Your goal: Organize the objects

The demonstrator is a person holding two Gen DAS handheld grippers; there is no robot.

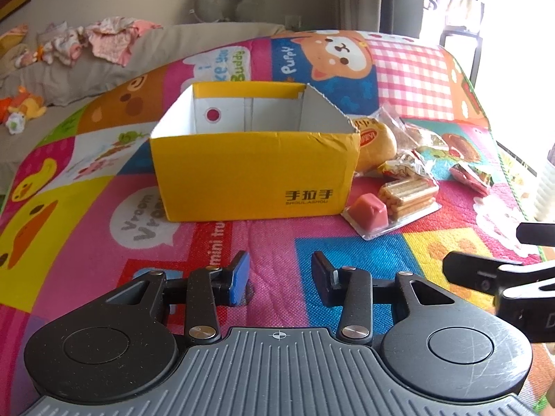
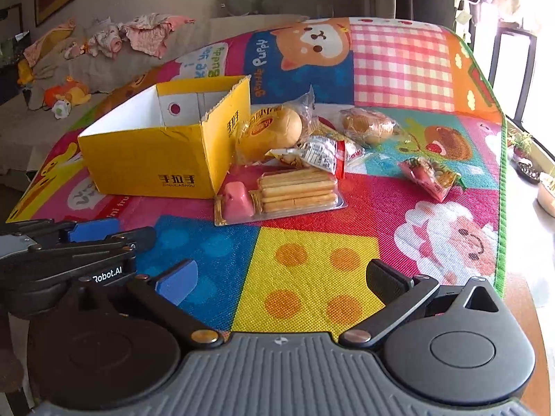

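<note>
An open yellow cardboard box (image 1: pixel 255 173) (image 2: pixel 152 159) stands on the colourful mat; what I see of its inside is bare. Right of it lie snack packs: a biscuit-stick pack with pink dip (image 1: pixel 395 204) (image 2: pixel 281 192), a wrapped round bun (image 1: pixel 376 144) (image 2: pixel 270 133), a second wrapped bun (image 2: pixel 367 126), a red-and-white packet (image 2: pixel 319 154) and a small pink packet (image 1: pixel 471 177) (image 2: pixel 430 175). My left gripper (image 1: pixel 280 279) is open and empty, low over the mat in front of the box. My right gripper (image 2: pixel 281 282) is wide open and empty, in front of the snacks.
The cartoon-print mat (image 2: pixel 312 263) covers the table; its right edge (image 2: pixel 499 173) drops to the floor by a bright window. A sofa with clothes and soft toys (image 1: pixel 69 52) lies behind on the left. The left gripper also shows in the right wrist view (image 2: pixel 69 242).
</note>
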